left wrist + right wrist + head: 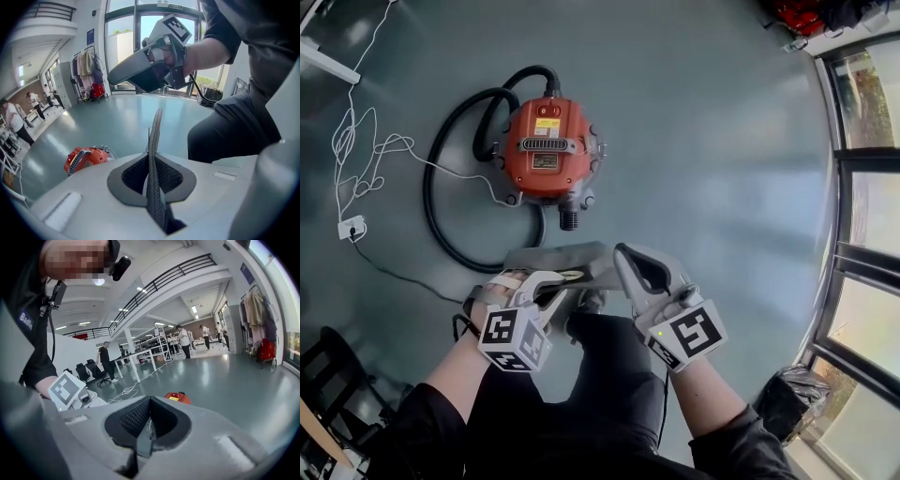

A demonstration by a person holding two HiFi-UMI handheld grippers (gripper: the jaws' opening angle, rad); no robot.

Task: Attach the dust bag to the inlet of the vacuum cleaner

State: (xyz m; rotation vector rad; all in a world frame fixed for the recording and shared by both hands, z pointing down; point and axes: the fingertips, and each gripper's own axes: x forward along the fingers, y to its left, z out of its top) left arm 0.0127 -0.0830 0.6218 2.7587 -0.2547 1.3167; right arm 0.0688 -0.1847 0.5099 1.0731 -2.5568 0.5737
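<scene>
Grey floor (722, 141), left claw (558, 279) and right claw (623, 251) gripping dust bag (572, 260), long axis left-right

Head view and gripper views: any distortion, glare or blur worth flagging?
Head view: fisheye bows the window frames; vacuum cleaner sharp. Left gripper view: backlit by bright windows, dark corners. Right gripper view: dark corners, lights reflect on the floor, mosaic over a face.

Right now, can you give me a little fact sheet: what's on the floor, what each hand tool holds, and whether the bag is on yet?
Floor: orange vacuum cleaner, black hose curling beside it
Left gripper: shut on the grey dust bag
Right gripper: shut on the same bag
Bag: held between them, apart from the vacuum
Black port: bare, bag not yet attached
</scene>
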